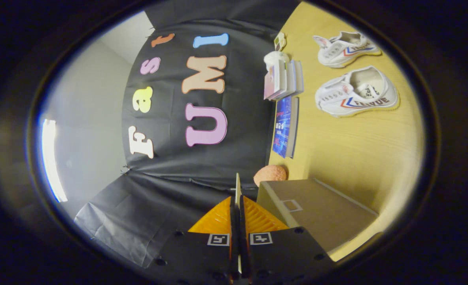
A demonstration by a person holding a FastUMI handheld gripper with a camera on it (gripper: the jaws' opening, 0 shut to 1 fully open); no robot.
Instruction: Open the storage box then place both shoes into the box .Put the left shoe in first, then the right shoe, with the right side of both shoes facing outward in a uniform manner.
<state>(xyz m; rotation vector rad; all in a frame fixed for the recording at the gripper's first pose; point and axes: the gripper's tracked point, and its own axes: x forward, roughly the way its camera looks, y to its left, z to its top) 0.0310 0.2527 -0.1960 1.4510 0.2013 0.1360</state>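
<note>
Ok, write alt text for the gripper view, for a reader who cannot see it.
The gripper is rolled sideways, its jaws shut on a thin flap of the brown storage box. Beyond lie two white sneakers on the wooden table, near a row of books, a blue book and an orange ball.

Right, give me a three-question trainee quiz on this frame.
1. True or false: the near shoe and the far shoe already lie inside the storage box.
2. What do the jaws of the gripper pinch? A) a shoe B) a thin pale panel seen edge-on C) a cup
3. Fill in: the orange ball sits between the storage box and the blue ____.
Key: 1 false, both stand on the table; 2 B; 3 book.
</note>
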